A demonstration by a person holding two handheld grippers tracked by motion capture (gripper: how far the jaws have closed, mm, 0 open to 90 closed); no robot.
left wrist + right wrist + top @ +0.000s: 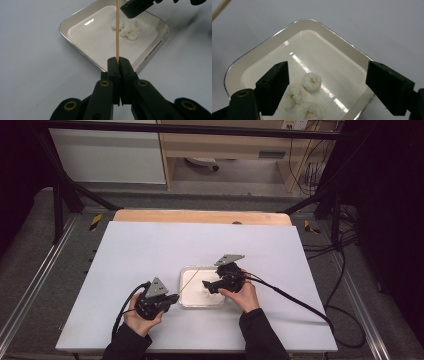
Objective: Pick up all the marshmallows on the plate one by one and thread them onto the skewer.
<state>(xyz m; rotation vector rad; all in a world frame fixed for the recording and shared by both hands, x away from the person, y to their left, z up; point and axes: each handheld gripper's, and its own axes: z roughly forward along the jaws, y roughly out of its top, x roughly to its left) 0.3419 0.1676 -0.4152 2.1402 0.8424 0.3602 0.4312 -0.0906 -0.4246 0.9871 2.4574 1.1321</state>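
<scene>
Three white puffed pieces (311,81) lie clustered in the white square tray (262,50) at table centre, toward its 3 o'clock side. The right gripper (327,82) hangs above them, jaws spread, grasping nothing. At the tray's 8 o'clock, the left gripper (117,62) is clenched on a thin wooden skewer (117,30) reaching over the tray.

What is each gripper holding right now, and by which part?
The left gripper has its jaws shut on the near end of a thin wooden skewer. The right gripper holds nothing; its jaws stand open above the white pieces in the tray.
</scene>
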